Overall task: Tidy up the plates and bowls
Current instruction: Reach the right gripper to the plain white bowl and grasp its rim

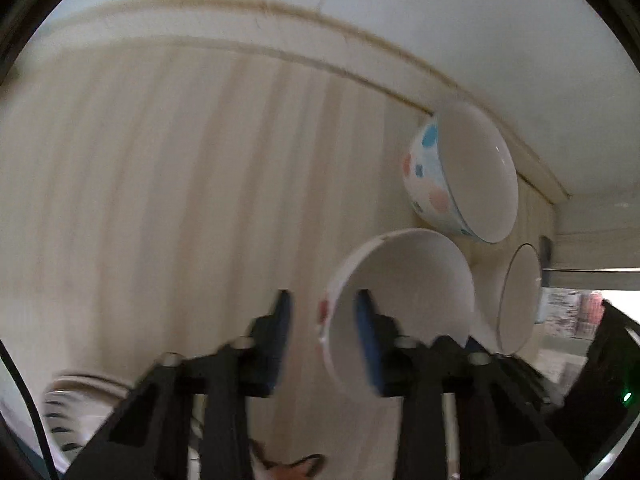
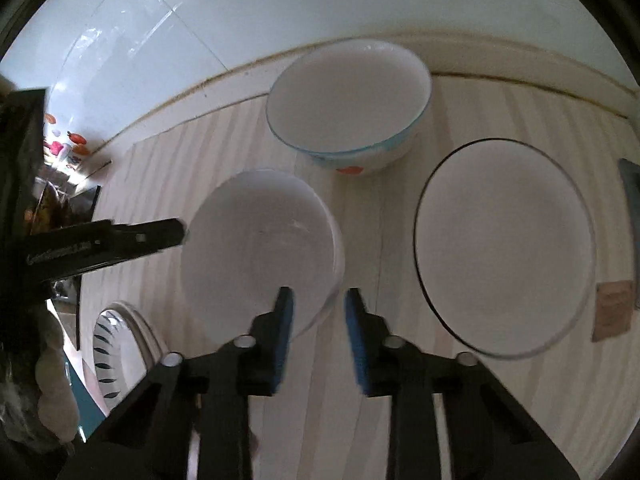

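In the left wrist view the left gripper (image 1: 322,300) points steeply down at a pale striped surface (image 1: 160,200), and its jaws straddle the near wall of a white bowl (image 1: 400,280): one blue pad sits outside the rim, the other inside the bowl. A sliver of gap shows on either side of the rim, so the jaws look released rather than clenched, though the blur makes that hard to be sure of. Beyond the white bowl stands a spotted bowl (image 1: 472,172) with blue and pink dots, close to the raised edge where the surface meets the tiled wall (image 1: 480,20). Beside both is a plate (image 1: 520,300) with a thin dark rim. A striped dish (image 1: 80,400) peeks in at the lower left corner, well apart from the rest. In the right wrist view the right gripper (image 2: 318,294) hangs over the opposite side of the white bowl, one pad above its inside and the other outside over bare surface. The rim runs between them without being pinched, so these jaws are released too. The tip of the left gripper reaches the far rim of the same bowl. The spotted bowl stands upright behind it, the plate lies flat to the right, near but apart, and the striped dish sits at the surface's lower left edge.
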